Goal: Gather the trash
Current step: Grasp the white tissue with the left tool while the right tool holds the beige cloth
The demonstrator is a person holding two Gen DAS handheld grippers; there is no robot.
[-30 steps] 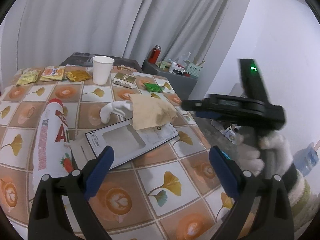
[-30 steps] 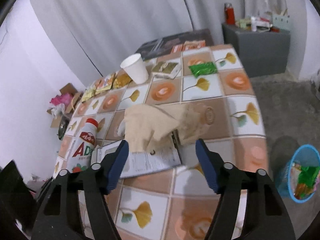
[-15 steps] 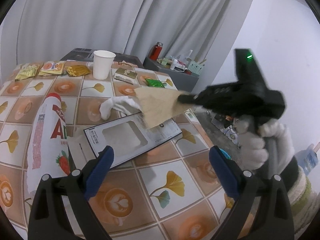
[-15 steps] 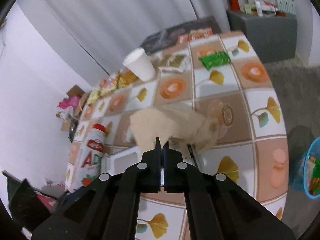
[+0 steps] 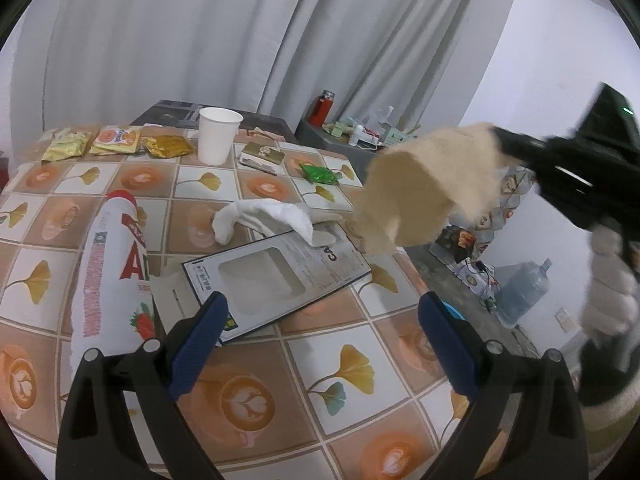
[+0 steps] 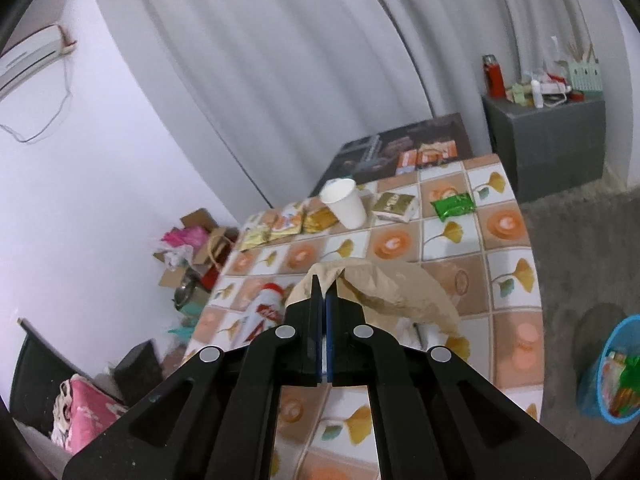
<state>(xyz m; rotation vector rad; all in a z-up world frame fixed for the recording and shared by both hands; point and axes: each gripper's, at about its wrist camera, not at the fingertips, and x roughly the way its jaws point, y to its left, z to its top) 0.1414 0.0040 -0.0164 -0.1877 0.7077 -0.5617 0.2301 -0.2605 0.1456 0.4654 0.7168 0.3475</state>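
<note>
Right claw (image 6: 323, 296) pinches brown paper (image 5: 424, 188) at its edge; light, floppy, tear-prone. Left claw (image 5: 324, 334) spread, empty over bench (image 5: 328, 364).

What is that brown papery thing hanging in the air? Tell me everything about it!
It is a brown paper napkin, thin, soft and crumpled, a dull tan all over. The right gripper has shut its fingers on one edge, so the rest droops down in loose folds. It hangs in the air above the table, touching nothing else. From the left wrist view it floats over the table's far right edge, above the flat printed box.
</note>
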